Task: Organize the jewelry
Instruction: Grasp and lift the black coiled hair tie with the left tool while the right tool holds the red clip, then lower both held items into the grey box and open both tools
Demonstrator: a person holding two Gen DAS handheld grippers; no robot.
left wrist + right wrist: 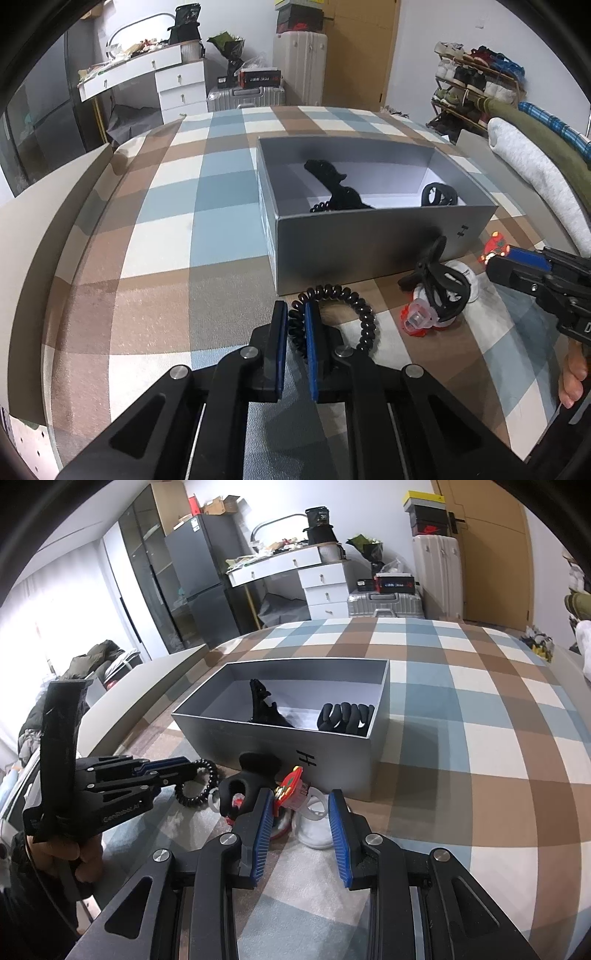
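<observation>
The bed carries a checked cover (pixel 177 206) in brown, blue and cream. Beyond its far edge stands a white desk (pixel 314 576) with drawers, its top cluttered. A grey fridge (pixel 199 583) stands left of the desk, against a dark glass cabinet (pixel 147 576). A silver suitcase (pixel 384 603) lies beside the desk with a black and red box (pixel 395 581) on it. A white upright suitcase (pixel 437 576) stands next to a wooden door (pixel 495 554), with stacked shoeboxes (pixel 424 515) on top. A shoe rack (pixel 476 81) stands near the far right corner. Folded clothes (pixel 539 173) lie along the right edge.
</observation>
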